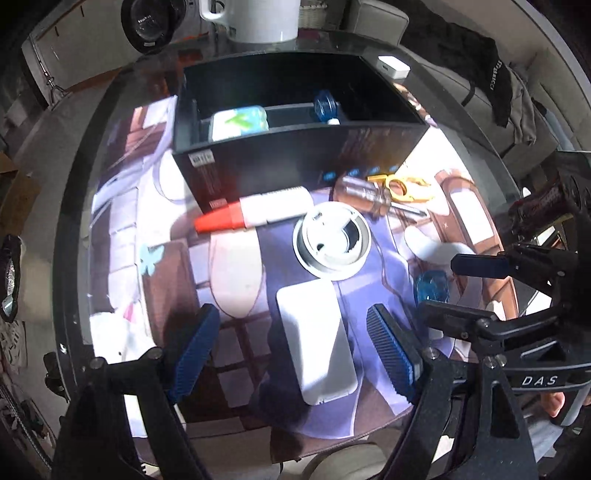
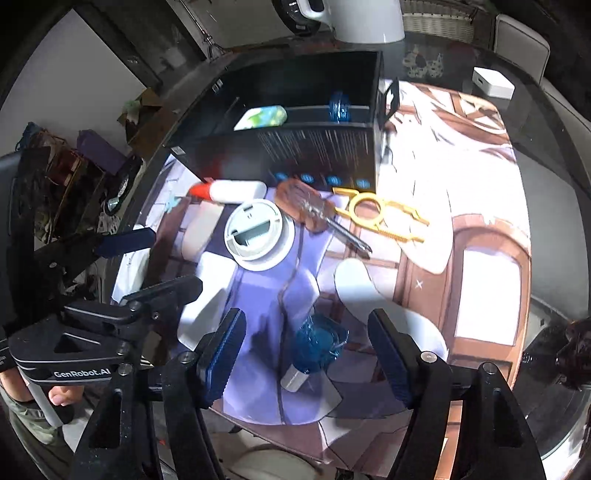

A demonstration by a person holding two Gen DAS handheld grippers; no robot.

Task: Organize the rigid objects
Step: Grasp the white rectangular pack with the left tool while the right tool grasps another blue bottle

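My left gripper (image 1: pixel 295 350) is open, its jaws either side of a white rectangular box (image 1: pixel 317 343) on the printed mat. My right gripper (image 2: pixel 306 358) is open around a small blue bottle with a white cap (image 2: pixel 317 350); it also shows in the left wrist view (image 1: pixel 431 286). Beyond lie a white round lid (image 1: pixel 331 240) (image 2: pixel 258 233), a red-tipped white tube (image 1: pixel 258 212) (image 2: pixel 229 191), a brown-handled screwdriver (image 1: pixel 373 195) (image 2: pixel 314 214) and a yellow flat tool (image 1: pixel 402 185) (image 2: pixel 380 212). A black open box (image 1: pixel 295 162) (image 2: pixel 295 147) holds a green-white packet (image 1: pixel 240 122) and a blue bottle (image 1: pixel 325 105).
A white mug (image 1: pixel 255 18) stands behind the black box on the round glass table (image 1: pixel 74 229). A small white box (image 1: pixel 393 66) (image 2: pixel 493 84) lies at the back right. Clothes hang over a chair (image 1: pixel 495 88) to the right.
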